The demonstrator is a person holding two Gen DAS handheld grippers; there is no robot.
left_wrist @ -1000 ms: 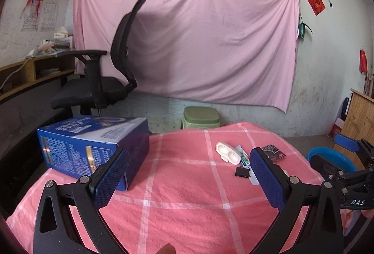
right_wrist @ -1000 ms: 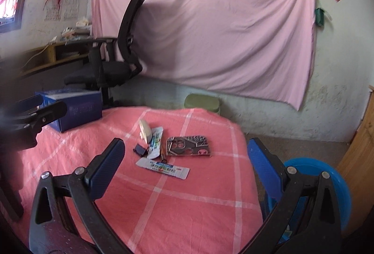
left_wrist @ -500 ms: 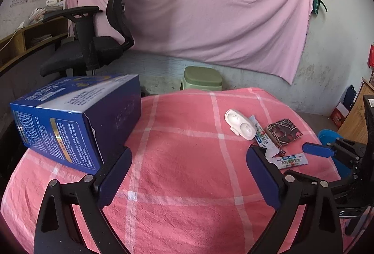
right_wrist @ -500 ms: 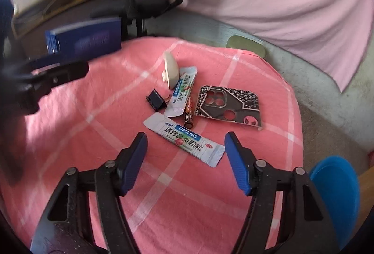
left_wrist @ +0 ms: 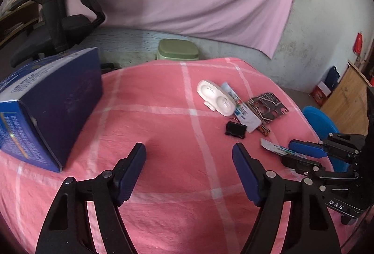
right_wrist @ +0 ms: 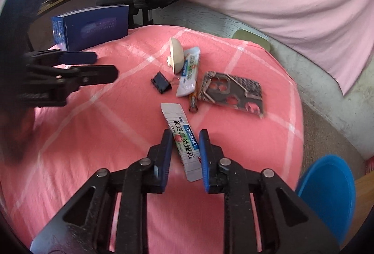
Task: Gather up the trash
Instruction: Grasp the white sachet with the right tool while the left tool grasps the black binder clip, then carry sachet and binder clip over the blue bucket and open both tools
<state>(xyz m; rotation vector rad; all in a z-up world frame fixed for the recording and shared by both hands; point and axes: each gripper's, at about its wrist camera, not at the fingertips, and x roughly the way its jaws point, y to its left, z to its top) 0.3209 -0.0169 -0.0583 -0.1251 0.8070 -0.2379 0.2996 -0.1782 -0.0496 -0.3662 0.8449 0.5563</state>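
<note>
A white sachet with blue and green print [right_wrist: 184, 139] lies on the pink checked cloth [right_wrist: 105, 137]. My right gripper [right_wrist: 185, 134] is lowered over it, jaws narrowed with one pad on each side, a small gap still showing. In the left wrist view the right gripper [left_wrist: 303, 152] covers most of that sachet [left_wrist: 268, 145]. Beyond lie a second sachet [right_wrist: 189, 71], a black binder clip [right_wrist: 161, 82], a white twin-cup case [right_wrist: 176, 57], a patterned phone case [right_wrist: 233, 92] and a small brown stick [right_wrist: 193, 102]. My left gripper [left_wrist: 189, 153] is open and empty above bare cloth.
A blue carton [left_wrist: 46, 109] stands on the table's left side. A blue bin [right_wrist: 327, 195] sits on the floor off the right edge. A black office chair [left_wrist: 60, 27] and a green stool [left_wrist: 178, 50] stand behind the table.
My right gripper has come down and forward onto the near sachet and narrowed its jaws around it. My left gripper has narrowed a little and moved closer to the table.
</note>
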